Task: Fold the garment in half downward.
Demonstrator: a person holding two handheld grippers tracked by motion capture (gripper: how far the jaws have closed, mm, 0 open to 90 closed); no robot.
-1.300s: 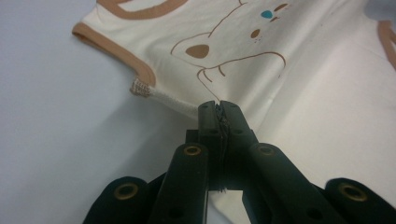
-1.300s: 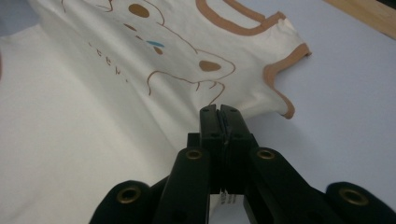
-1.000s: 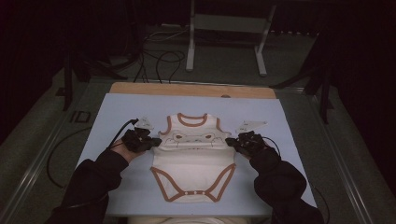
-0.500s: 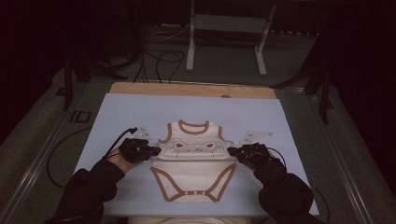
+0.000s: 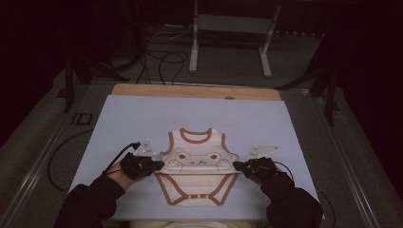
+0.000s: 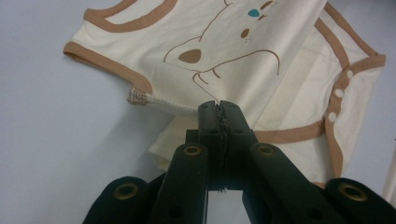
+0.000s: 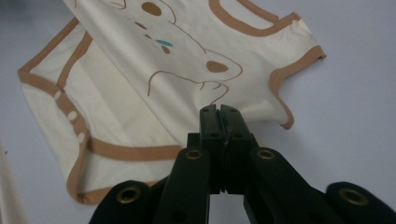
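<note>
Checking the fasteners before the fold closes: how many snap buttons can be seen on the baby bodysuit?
3, in a row on the crotch flap of the baby bodysuit, at its near hem. Others may be hidden under the folded fabric.

The high view looks down and forward from above over the whole tabletop (image 5: pixel 142 114). Each gripper view sits very close, looking along its own claw. All three share the baby bodysuit (image 5: pixel 197 161).

i've pulled the bodysuit's (image 5: pixel 197 156) top half nearer, folding it over its lower half, with both grippers (image 5: pixel 159 166) (image 5: pixel 236 166) coming closer.
</note>
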